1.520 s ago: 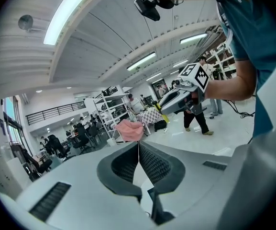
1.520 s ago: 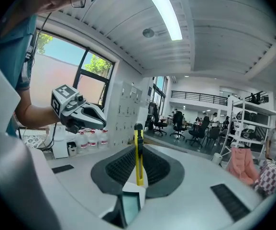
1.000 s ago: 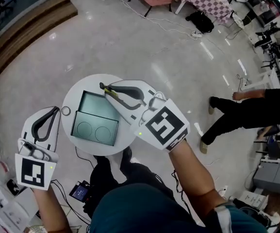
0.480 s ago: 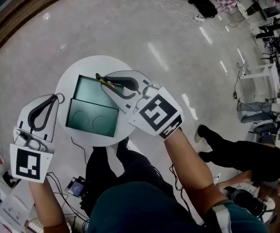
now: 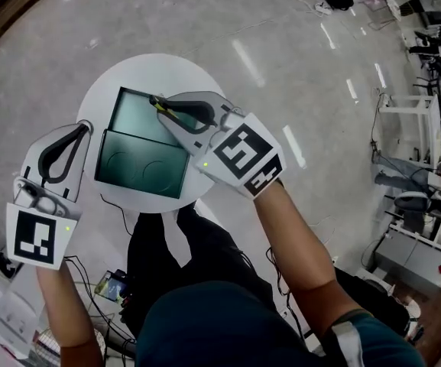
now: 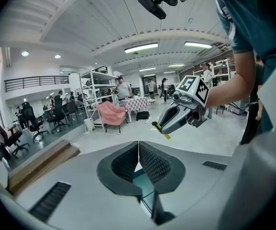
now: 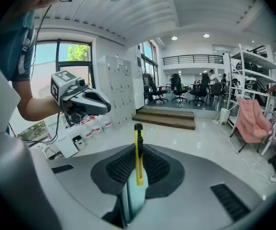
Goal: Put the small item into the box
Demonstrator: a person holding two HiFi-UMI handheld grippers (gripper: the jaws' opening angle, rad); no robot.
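The right gripper clamps a yellow knife over the far half of the open green box on a round table. Two round hollows mark the box's near half. The left gripper hangs beside the box, jaws pressed together on nothing.

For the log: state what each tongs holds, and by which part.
Right tongs clamp a yellow box cutter by its body, black end poking past the tips. Left tongs are shut on nothing.
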